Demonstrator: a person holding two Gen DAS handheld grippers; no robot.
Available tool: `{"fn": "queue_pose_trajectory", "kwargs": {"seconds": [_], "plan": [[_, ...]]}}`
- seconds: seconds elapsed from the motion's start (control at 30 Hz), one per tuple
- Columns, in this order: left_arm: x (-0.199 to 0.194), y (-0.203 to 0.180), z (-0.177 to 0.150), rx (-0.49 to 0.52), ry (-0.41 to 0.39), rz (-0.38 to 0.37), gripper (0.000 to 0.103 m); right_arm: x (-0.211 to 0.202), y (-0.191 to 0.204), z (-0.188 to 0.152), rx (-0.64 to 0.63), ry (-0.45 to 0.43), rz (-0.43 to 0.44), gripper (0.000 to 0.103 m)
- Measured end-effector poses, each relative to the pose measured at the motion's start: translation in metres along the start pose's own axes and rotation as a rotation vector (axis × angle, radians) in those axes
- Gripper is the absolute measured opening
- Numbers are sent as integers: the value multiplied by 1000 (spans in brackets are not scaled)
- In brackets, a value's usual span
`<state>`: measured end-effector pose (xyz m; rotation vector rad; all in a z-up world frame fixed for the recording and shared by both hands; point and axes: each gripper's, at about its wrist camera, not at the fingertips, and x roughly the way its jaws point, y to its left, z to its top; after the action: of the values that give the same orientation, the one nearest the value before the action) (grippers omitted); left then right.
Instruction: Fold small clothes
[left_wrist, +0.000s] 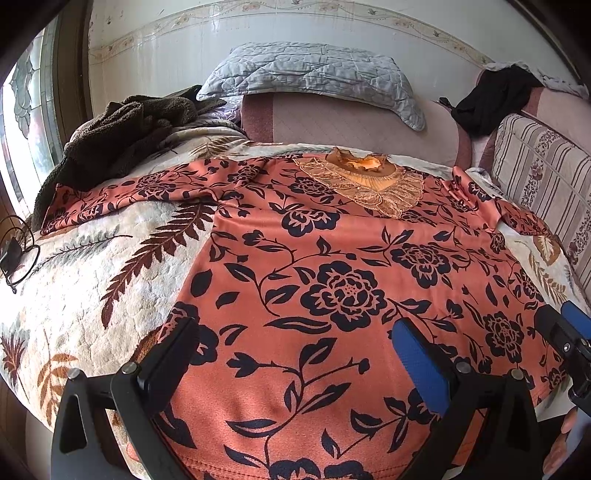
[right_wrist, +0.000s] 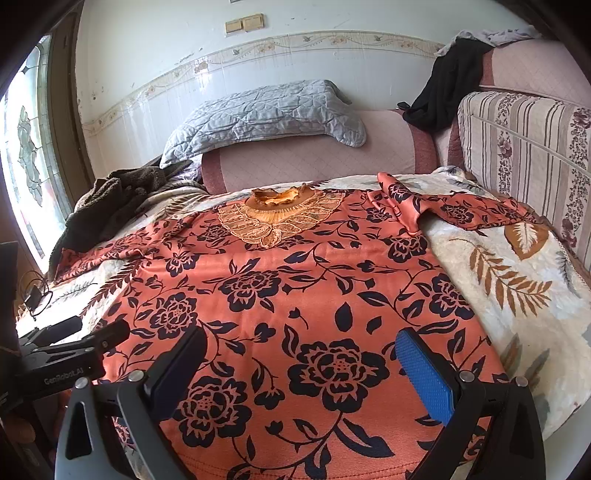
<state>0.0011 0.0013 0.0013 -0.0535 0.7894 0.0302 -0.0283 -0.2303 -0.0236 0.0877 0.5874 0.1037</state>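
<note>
- a white tiled wall (right_wrist: 295, 81) with a floral border strip closes the room at the back; a window with patterned glass (right_wrist: 26, 155) lets in bright light at the left.
- a pink quilted sofa back (right_wrist: 314, 158) runs under the wall, and a striped floral cushion panel (right_wrist: 524, 147) stands along the right side.
- a cream plush blanket printed with brown and grey leaves (left_wrist: 103, 266) covers the seat surface.
- the orange long-sleeved top with black flower print (left_wrist: 332, 277) lies flat on that blanket, face up, its lace collar (left_wrist: 369, 184) towards the sofa back, both sleeves spread sideways, its hem nearest the cameras.
- a grey quilted pillow (left_wrist: 310, 70) rests on top of the sofa back.
- a dark brown fleecy garment (left_wrist: 122, 129) is heaped at the far left, touching the left sleeve end.
- a black garment (right_wrist: 447, 88) hangs over the sofa corner at the right.
- the left claw (left_wrist: 295, 354) hovers over the hem with its fingers wide apart, holding nothing.
- the right claw (right_wrist: 299, 365) is likewise spread wide above the hem, empty; its blue pad (right_wrist: 424, 373) faces inward.
- a black cable (left_wrist: 18, 251) lies at the blanket's left edge.
</note>
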Motion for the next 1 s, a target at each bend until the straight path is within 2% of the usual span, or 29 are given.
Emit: {"fn": "queue_pose_trajectory", "kwargs": {"seconds": [1.0], "plan": [[-2,-1,0,15,-17,6,103,-6,-2,2,28,-33,13,103]]}}
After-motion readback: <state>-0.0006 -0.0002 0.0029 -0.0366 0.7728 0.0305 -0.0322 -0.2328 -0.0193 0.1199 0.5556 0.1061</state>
